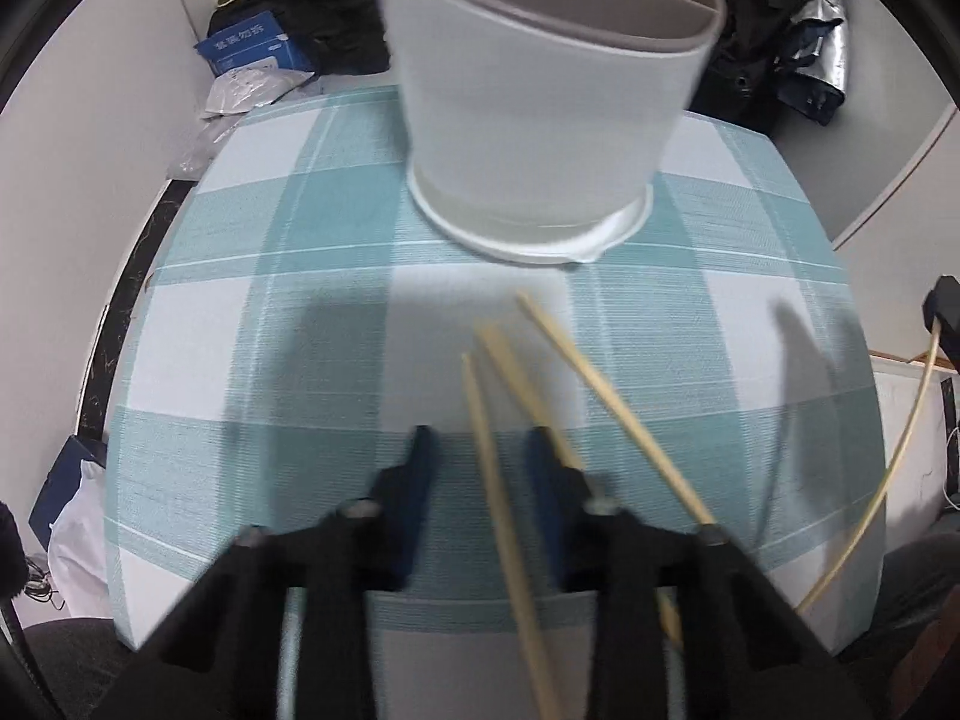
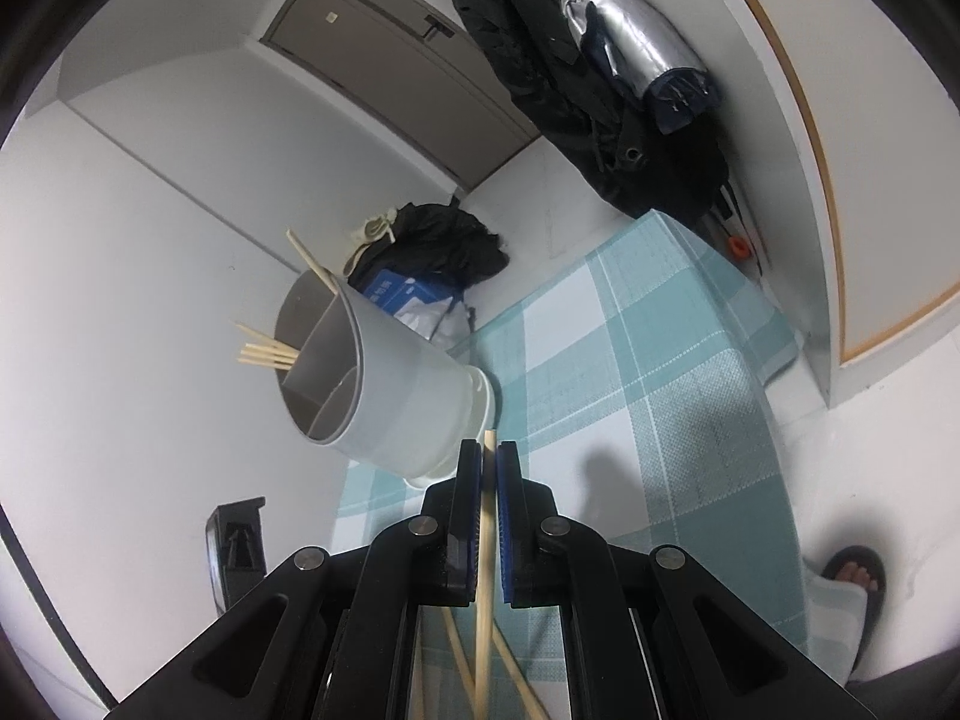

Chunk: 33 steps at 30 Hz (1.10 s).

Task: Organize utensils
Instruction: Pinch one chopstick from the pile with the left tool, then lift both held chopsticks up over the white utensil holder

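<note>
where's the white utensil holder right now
The white utensil holder stands on the checked tablecloth at the far end in the left wrist view, beyond the loose chopsticks.

— Where is my left wrist camera looking?
— I see it peering steeply down along the left gripper (image 1: 477,450), close above the checked tablecloth (image 1: 252,312), with the white holder (image 1: 540,120) filling the upper centre of the frame.
— And my right one?
— It sits behind the right gripper (image 2: 489,462), rolled strongly, facing more level across the table toward the walls and a door (image 2: 384,60) at upper left.
— What do the two share?
— I find the holder (image 2: 396,396), the tablecloth (image 2: 648,372) and the dark bag (image 1: 336,12) in the corner in both.
</note>
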Available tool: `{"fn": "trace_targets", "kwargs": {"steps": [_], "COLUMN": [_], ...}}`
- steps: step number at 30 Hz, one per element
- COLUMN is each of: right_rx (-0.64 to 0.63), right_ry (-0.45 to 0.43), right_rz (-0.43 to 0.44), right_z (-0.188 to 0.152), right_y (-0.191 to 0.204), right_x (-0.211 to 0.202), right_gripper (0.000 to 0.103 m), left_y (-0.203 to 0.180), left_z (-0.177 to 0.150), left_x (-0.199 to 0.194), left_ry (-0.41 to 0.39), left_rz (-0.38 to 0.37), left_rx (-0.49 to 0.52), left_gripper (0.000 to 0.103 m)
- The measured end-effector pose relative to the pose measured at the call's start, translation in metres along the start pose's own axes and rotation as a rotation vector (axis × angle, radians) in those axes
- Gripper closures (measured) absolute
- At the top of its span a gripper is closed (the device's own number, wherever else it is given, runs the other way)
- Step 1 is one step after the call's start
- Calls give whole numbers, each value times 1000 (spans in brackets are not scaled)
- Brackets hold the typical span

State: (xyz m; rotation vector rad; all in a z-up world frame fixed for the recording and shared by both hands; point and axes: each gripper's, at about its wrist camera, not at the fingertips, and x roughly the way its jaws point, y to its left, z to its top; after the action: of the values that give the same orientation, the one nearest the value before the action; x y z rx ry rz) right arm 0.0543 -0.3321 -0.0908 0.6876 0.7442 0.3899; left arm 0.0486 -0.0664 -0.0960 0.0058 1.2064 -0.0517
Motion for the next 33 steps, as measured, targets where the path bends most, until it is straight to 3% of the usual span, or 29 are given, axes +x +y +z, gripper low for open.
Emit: {"fn": "trace_targets", "kwargs": {"steps": [3,14,17,23,33], "right_rx": [14,-5,-35,-95,-287], "right_ry": [0,-28,-40,-59,-106], "right_rz": [6,13,16,32,44], "right_z": [1,-4,-7,-9,-22], "right_y": [-2,3,10,30,86], "right_x": [-1,-12,-16,-19,-24], "right_gripper": [99,99,99,99,99], "left_y": [-1,9,9,8,13], "left_z": [1,15,17,11,7], "left_x": [1,-7,-20,-61,-106], "left_ry": [-2,-23,-67,-228,-433], "left_rz": [-11,-19,-29,-104,-194], "left_rx": [-35,-120,-122,-109,-45], "left_gripper": [100,102,102,102,102]}}
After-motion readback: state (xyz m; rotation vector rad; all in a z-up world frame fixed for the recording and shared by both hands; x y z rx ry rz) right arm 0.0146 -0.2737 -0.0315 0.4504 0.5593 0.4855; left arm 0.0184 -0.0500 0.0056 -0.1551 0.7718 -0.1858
